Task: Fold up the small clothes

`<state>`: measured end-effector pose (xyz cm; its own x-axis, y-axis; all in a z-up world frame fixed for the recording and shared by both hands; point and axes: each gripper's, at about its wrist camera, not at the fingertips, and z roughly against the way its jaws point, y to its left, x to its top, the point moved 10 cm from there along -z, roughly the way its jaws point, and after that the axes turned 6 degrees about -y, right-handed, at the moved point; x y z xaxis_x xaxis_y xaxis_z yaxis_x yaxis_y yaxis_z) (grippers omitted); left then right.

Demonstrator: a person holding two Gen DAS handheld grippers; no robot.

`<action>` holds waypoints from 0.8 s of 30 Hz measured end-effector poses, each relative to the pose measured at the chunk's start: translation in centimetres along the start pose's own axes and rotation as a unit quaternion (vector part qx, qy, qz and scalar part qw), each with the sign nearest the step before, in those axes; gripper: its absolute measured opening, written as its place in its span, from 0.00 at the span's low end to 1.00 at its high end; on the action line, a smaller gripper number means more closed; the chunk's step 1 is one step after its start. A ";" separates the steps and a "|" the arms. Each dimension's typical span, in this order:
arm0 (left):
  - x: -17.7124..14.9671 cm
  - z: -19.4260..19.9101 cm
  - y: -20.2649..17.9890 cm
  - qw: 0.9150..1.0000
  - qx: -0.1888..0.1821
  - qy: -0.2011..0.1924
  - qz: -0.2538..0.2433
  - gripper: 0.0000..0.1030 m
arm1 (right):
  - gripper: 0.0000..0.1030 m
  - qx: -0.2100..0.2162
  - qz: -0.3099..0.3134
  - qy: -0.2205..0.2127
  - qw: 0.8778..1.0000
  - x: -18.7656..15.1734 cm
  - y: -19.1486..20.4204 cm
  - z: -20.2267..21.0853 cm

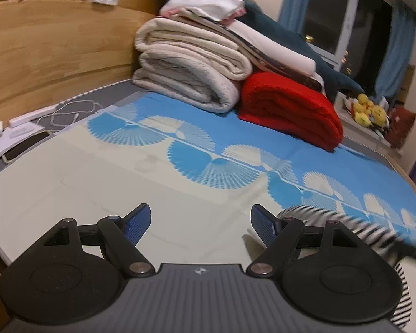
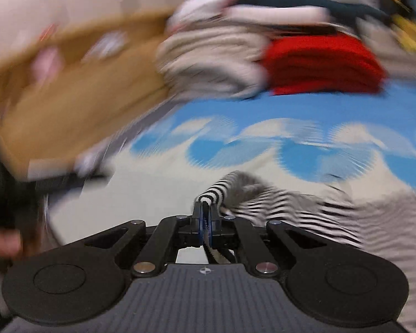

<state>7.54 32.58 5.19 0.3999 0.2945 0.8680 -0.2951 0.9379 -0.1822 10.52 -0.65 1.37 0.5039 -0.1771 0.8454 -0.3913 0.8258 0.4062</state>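
A black-and-white striped garment (image 2: 266,197) trails to the right over the bed, blurred by motion. My right gripper (image 2: 206,208) is shut on a bunched edge of it, the striped cloth pinched between the blue pads and lifted off the sheet. In the left wrist view the same striped garment (image 1: 374,227) shows blurred at the right, behind the right finger. My left gripper (image 1: 201,222) stands open above the pale part of the bed sheet (image 1: 124,183), with nothing between its blue pads (image 1: 137,226).
Folded cream blankets (image 1: 188,75) and a red blanket (image 1: 288,111) are stacked at the bed's far side, against a wooden headboard (image 1: 55,55). A power strip and cables (image 1: 41,116) lie at the left edge. Yellow plush toys (image 1: 367,109) sit near the window.
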 end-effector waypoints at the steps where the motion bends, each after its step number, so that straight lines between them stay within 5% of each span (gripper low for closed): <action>1: -0.1 -0.1 -0.7 1.000 -0.004 0.000 -0.007 0.81 | 0.02 -0.020 -0.040 -0.020 0.999 1.0 -3.1 1.7; 7: -0.5 -0.7 -4.4 0.999 -0.026 0.007 -0.030 0.81 | 0.02 -0.180 -0.191 -0.093 0.960 -0.1 -20.5 12.3; 12: -0.9 -2.1 -8.8 0.998 -0.047 0.019 -0.045 0.81 | 0.02 -0.361 -0.290 -0.029 0.886 -7.2 -31.4 17.7; 14: -1.2 -2.8 -10.9 0.997 -0.057 0.026 -0.053 0.81 | 0.02 -0.365 -0.330 -0.008 0.870 -9.3 -33.4 18.5; 20: -2.8 -4.1 -16.9 0.990 -0.091 0.041 -0.101 0.81 | 0.08 -0.326 -0.286 -0.014 0.901 -5.6 -33.5 19.1; 24: -4.1 -4.8 -20.1 0.985 -0.107 0.050 -0.130 0.81 | 0.08 -0.243 -0.220 -0.024 0.944 0.3 -32.5 17.2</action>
<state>15.99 13.43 3.12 0.5244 0.0462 0.8502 0.0129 0.9980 -0.0622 10.14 -36.72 -5.62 0.4957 -0.5746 0.6512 0.2539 0.8130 0.5240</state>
